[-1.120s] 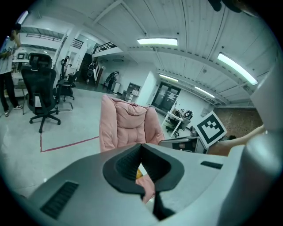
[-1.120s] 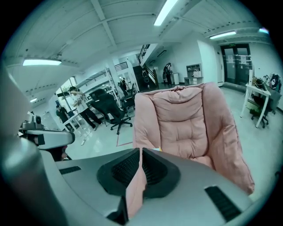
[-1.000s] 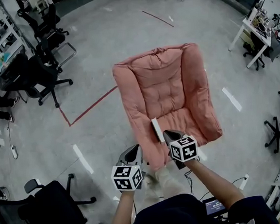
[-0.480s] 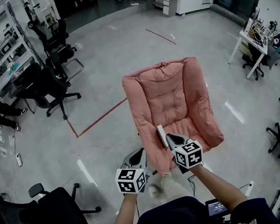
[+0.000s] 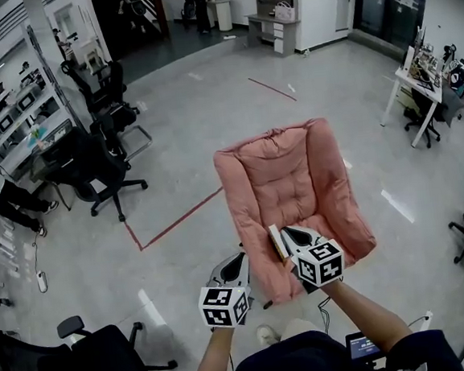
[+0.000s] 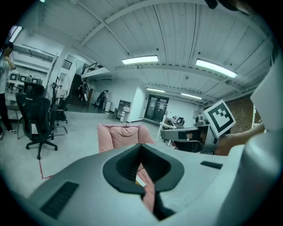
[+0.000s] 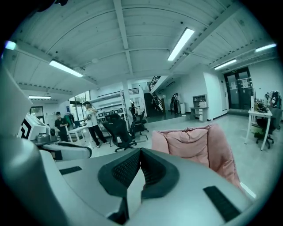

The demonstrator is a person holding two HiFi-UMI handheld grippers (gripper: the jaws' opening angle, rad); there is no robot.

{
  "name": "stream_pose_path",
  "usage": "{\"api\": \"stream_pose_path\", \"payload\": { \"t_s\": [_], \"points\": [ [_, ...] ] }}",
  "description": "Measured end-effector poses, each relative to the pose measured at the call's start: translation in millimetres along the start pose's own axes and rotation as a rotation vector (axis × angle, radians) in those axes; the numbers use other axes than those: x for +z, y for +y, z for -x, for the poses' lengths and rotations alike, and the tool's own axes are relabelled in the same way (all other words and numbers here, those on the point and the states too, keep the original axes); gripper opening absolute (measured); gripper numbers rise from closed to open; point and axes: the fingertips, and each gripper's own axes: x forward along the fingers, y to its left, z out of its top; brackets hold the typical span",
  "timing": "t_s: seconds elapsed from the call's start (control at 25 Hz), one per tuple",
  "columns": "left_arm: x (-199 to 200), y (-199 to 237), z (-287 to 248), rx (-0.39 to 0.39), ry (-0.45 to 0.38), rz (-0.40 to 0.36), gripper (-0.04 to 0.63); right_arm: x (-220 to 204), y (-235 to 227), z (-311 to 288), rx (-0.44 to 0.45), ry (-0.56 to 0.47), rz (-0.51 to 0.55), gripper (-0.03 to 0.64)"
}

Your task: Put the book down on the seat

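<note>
A: Starting at the left, what is the head view showing?

B: Black office chairs [image 5: 93, 164] are standing on the grey floor [image 5: 168, 105], well apart from the pink seat [image 5: 284, 176]. The left gripper [image 5: 240, 258] is hovering just beside the seat's front left corner.

A: Is it gripping anything?

B: No. Its own view is showing the left gripper [image 6: 141, 145] with its pads [image 6: 121, 165] meeting at the tips and nothing caught between them. The seat [image 6: 119, 137] is lying ahead. That view is also catching the right gripper's marker cube [image 6: 219, 117] from the side.

A: And the book?

B: The head view is showing the book [image 5: 276, 241] standing on edge over the seat's front. The right gripper [image 5: 287, 232] is clamping it from the right.

A: Is the right gripper view adding anything?

B: There the right gripper [image 7: 140, 152] is pinching a pale slice of book [image 7: 134, 190] between its dark pads. The seat [image 7: 190, 141] is sitting ahead, so the book is hanging clear of it. People [image 7: 92, 126] are standing far off at the left.
</note>
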Motion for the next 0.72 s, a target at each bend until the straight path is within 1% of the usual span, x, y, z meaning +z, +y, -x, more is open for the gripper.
{"api": "stream_pose_path", "payload": {
  "t_s": [0.12,0.48,0.72],
  "points": [
    [9,-5,4,0.016,-0.026,-0.026,0.005,6,0,5,0.008,-0.025,-0.004,0.020],
    [27,-24,15,0.070,-0.079,-0.031,0.005,23,-1,37,0.045,-0.087,0.010,0.020],
    [37,-50,29,0.106,-0.110,-0.073,0.005,35,1,68,0.078,-0.124,0.010,0.020]
  ]
}}
